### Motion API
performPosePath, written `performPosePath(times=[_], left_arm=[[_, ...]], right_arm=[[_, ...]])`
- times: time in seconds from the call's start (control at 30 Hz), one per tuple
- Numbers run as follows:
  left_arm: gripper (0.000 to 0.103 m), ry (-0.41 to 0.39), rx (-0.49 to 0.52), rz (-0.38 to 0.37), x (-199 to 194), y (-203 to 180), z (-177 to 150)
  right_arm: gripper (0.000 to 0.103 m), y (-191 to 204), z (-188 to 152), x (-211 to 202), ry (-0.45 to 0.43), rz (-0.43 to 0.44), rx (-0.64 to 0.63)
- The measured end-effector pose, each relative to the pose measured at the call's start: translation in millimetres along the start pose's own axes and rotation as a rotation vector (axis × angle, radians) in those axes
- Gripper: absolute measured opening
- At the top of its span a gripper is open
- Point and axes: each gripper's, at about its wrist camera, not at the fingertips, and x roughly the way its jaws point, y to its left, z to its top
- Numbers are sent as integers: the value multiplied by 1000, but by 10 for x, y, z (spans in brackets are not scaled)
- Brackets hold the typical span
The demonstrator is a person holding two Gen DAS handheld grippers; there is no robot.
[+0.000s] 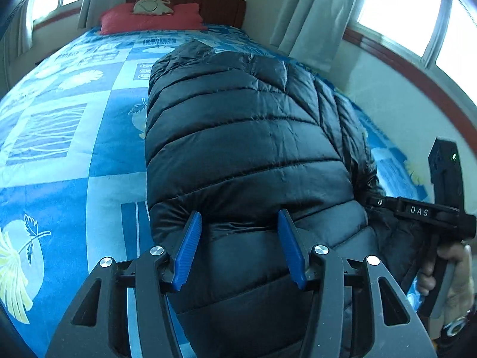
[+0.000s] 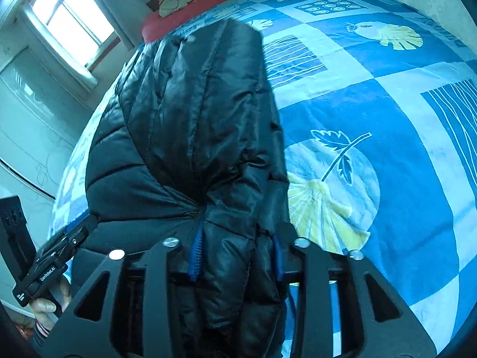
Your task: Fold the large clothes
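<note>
One black puffer jacket (image 1: pixel 244 137) lies along the bed's (image 1: pixel 74 155) side edge, the left gripper (image 1: pixel 238 247) gaping wide over it, the right gripper (image 2: pixel 237 256) clamped on bunched jacket fabric.

Jacket (image 1: pixel 247 137) on bed (image 1: pixel 74 137), pillow (image 1: pixel 149 19) behind

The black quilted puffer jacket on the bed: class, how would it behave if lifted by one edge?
The black quilted puffer jacket would probably droop, since it bunches between the right hand-held gripper fingers. Its puffy panels suggest lightness for its bulk. The shiny shell looks rather slippery.
</note>
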Motion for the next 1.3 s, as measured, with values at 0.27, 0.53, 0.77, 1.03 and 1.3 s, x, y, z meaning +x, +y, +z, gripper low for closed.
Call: performPosePath(times=[0.27,0.53,0.77,1.03,1.3], left_arm=[[52,-92,-62,-35,-469,22,11],[52,-30,-74,-79,-269,-106,-147],[52,-10,-7,-41,-26,-179,-241],[52,-136,-23,-78,-595,-108,203],[53,-78,-91,-71,45,16,752]], right_arm=[[49,345,17,-793,-178,-153,-109],[31,603,-315,-409,-25,-149,-289],[34,272,-354,-39,14,-83,-171],[48,753,204,-639,-131,-64,-243],[48,976,802,3,-142,-61,-341]])
